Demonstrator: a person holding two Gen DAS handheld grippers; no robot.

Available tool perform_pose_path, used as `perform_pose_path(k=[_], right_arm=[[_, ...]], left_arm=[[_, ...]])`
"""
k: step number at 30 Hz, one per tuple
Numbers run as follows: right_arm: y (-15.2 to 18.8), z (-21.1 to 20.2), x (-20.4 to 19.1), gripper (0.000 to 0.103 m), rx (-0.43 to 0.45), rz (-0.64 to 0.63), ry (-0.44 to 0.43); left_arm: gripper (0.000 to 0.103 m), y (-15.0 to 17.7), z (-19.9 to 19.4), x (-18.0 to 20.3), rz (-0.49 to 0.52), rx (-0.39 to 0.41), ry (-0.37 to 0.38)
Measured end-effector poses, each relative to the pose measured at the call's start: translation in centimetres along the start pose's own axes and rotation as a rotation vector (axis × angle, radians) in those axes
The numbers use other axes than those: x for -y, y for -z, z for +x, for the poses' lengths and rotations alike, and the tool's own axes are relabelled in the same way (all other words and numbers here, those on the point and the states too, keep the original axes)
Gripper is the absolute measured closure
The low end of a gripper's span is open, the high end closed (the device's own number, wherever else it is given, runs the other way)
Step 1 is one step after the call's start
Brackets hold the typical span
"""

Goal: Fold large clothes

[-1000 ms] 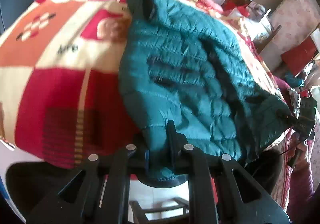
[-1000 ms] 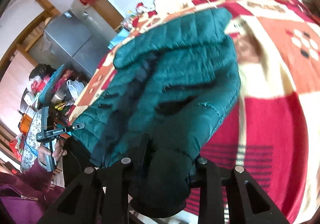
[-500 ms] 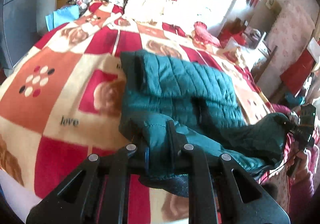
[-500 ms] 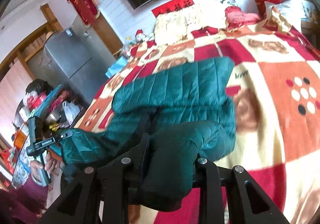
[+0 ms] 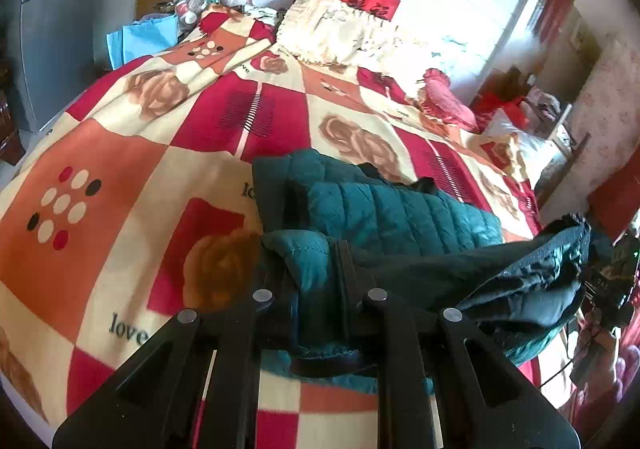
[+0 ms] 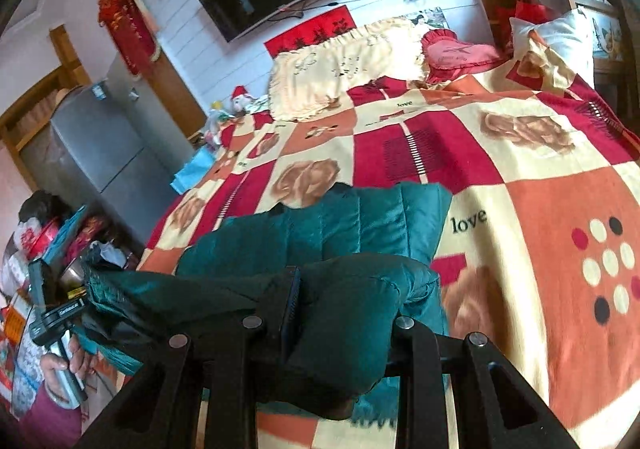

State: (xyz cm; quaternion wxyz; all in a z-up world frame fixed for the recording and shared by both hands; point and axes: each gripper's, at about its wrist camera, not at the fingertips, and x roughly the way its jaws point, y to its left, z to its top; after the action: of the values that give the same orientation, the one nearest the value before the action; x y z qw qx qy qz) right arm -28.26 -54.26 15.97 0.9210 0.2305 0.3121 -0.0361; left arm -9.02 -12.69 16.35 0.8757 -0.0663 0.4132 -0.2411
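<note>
**Both claws pinch the teal jacket's hem above the bed**

From the left wrist: the left gripper (image 5: 316,289) is clamped tight on a thin edge of the teal puffer jacket (image 5: 392,209), its jaws nearly together with only fabric between them. The rest of the jacket lies on the patterned blanket (image 5: 120,177), collar end farther up the bed, while the held hem spans across to the right gripper (image 5: 604,281) at the frame's edge. That dark stretch looks like the lining turned outward, though the shadow makes it hard to be sure.

From the right wrist: the right gripper (image 6: 340,313) is closed on a fat, puffy fold of the jacket (image 6: 320,233), so the jaws stand a little wider. Over at the left, a hand (image 6: 64,361) carries the left gripper (image 6: 60,313), with the hem slung between the two.

Handling, as a judgement: this is a light, soft, quilted garment with a slick shell. It will sag and billow, and thick bunches can slip from the pads. The hem corners are the sound places to hold.
</note>
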Motion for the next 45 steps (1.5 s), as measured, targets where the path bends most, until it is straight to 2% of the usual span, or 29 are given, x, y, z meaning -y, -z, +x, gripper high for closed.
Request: perform_pose_path(k=[11,18,24,25,28,30,31,32,33,35,36,37,39,41,43,45], right_arm=[[-5.3,9.0,1.8,0.076,-0.047,0.033,0.086],[-5.6,15.3,4.6,0.077,-0.093,0.111,0.098],[-5.0,18.6,7.3,0.075,-0.117,0.231,0.055],[-5.0,18.6,7.5,0.074,-0.113,0.243,0.040],[-5.5,17.9,7.9,0.059,-0.109,0.271,-0.022],[-5.9,16.6,8.0,0.039,-0.085,0.286,-0.052],[-6.2,15.6,7.9,0.019,-0.057,0.294,-0.066],[-6.4,14.6,7.7,0.011,-0.028,0.294,-0.071],[-6.7,13.3,7.4,0.011,0.010,0.286,-0.064],[-7.0,11.6,6.8,0.011,0.036,0.264,-0.054],[-7.0,11.0,6.5,0.011,0.041,0.256,-0.053],[-6.9,10.2,5.9,0.011,0.056,0.239,-0.054],[-6.6,9.2,4.5,0.011,0.070,0.184,-0.074],[-6.3,9.6,2.3,0.011,0.028,0.093,-0.061],[-5.7,10.8,-0.8,0.011,-0.011,-0.035,-0.014],[-5.2,12.6,-3.7,0.011,-0.044,-0.149,0.012]], left_arm=[[0.089,-3.8,8.4,-2.1,-0.057,-0.058,-0.075],[0.089,-4.6,13.1,-2.4,-0.038,-0.081,-0.108],[0.089,-4.6,15.0,-3.0,-0.050,-0.086,-0.085],[0.088,-4.8,14.9,-3.4,-0.072,-0.090,-0.059],[0.084,-5.4,14.2,-4.6,-0.133,-0.117,0.028],[0.079,-6.0,13.1,-5.3,-0.163,-0.136,0.091],[0.076,-6.3,12.5,-5.2,-0.162,-0.137,0.102],[0.074,-6.4,11.9,-5.1,-0.157,-0.132,0.107],[0.069,-6.5,11.3,-5.0,-0.148,-0.121,0.108],[0.048,-6.6,9.1,-4.5,-0.120,-0.052,0.076],[0.034,-6.6,8.3,-4.4,-0.116,-0.021,0.065],[0.030,-6.4,7.1,-4.1,-0.108,0.031,0.061],[0.030,-6.1,6.0,-3.3,-0.085,0.065,0.062],[0.030,-5.5,5.5,-2.0,-0.065,0.088,0.067],[0.030,-4.9,6.2,-0.4,-0.034,0.088,0.066],[0.030,-4.2,8.2,1.0,0.004,0.057,0.017]])
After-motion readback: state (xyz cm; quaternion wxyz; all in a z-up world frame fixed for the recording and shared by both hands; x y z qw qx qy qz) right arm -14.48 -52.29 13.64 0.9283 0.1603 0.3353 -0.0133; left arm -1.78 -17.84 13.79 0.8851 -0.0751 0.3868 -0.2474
